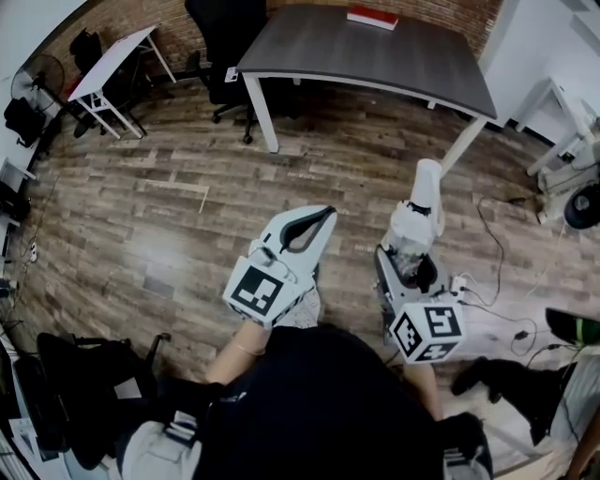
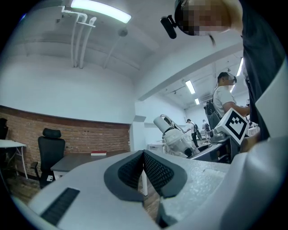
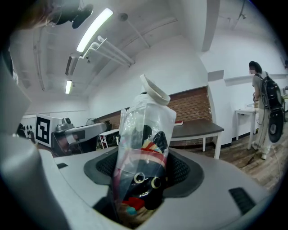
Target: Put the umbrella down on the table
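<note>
The umbrella [image 1: 419, 217] is folded, sealed in a clear plastic bag, with a white handle at its far end. My right gripper [image 1: 411, 255] is shut on it and holds it over the wooden floor, pointing toward the dark grey table [image 1: 375, 58]. In the right gripper view the umbrella [image 3: 145, 134] stands up between the jaws of the right gripper [image 3: 144, 176], with the table [image 3: 198, 128] behind it. My left gripper [image 1: 322, 217] is shut with nothing in it; in its own view, the left gripper [image 2: 143, 157], the pads meet.
A red book [image 1: 372, 17] lies at the table's far edge. A black office chair [image 1: 221, 47] stands left of the table, a small white table [image 1: 112, 61] further left. Cables [image 1: 497, 281] trail on the floor at right. A person [image 3: 263, 108] stands at far right.
</note>
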`<state>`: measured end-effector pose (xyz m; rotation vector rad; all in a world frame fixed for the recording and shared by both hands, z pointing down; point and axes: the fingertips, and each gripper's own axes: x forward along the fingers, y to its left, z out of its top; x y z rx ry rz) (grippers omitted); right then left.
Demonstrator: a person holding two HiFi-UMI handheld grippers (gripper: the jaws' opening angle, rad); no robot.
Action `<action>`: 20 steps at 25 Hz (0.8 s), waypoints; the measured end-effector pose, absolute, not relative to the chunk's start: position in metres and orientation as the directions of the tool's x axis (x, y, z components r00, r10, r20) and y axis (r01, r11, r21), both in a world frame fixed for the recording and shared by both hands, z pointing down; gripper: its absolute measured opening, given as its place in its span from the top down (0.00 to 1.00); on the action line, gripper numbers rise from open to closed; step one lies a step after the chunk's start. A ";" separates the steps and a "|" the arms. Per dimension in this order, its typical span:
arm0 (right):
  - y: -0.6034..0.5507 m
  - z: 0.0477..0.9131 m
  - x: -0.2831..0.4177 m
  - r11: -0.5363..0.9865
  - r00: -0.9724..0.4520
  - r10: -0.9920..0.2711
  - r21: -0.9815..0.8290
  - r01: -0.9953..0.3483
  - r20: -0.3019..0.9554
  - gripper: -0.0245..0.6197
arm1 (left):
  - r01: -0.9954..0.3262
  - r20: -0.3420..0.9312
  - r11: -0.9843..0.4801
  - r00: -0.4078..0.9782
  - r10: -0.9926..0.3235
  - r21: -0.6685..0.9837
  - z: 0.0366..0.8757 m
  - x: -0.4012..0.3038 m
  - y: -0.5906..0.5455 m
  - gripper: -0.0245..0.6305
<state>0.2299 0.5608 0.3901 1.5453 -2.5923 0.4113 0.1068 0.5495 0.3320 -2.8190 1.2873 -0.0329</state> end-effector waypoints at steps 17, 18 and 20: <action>0.422 0.376 0.209 0.361 -0.404 -0.888 -0.213 -0.908 0.220 0.51 | -0.696 -0.028 -0.717 0.718 -0.696 -0.021 0.324 0.084 0.395 0.96; 0.415 0.376 0.206 0.360 -0.404 -0.887 -0.212 -0.908 0.224 0.51 | -0.695 -0.024 -0.718 0.719 -0.695 -0.016 0.325 0.081 0.389 0.96; 0.404 0.375 0.200 0.356 -0.399 -0.887 -0.207 -0.911 0.233 0.51 | -0.694 -0.017 -0.720 0.720 -0.694 -0.001 0.329 0.075 0.378 0.96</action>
